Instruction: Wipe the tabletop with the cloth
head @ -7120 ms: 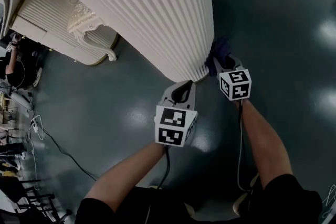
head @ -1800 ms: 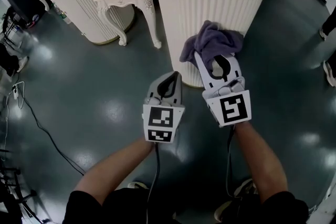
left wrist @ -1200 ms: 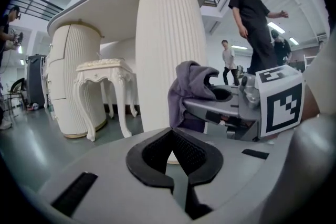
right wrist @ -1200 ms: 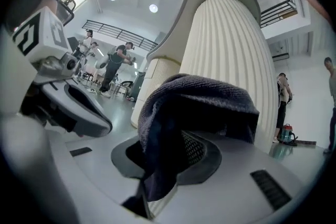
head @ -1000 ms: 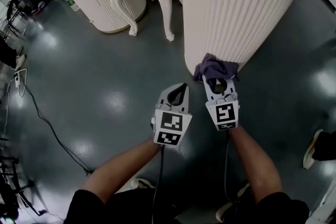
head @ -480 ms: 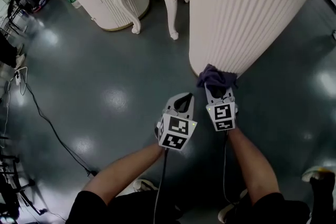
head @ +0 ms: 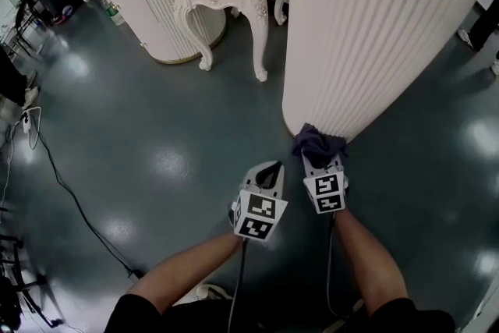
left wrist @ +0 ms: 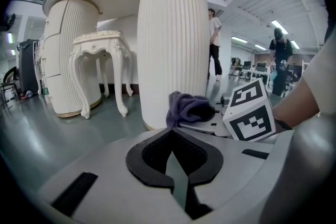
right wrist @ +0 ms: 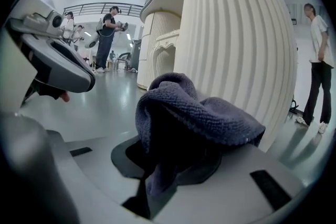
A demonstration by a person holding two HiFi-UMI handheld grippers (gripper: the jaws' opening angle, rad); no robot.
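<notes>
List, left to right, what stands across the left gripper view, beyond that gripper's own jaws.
ribbed cabinet → carved stool → ribbed column → person in a white shirt → marker cube → person in dark clothes

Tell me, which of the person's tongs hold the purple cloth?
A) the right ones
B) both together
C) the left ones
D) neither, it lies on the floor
A: the purple cloth sits bunched between the right tongs, next to the ribbed white column, while the left tongs are shut with nothing in them.
</notes>
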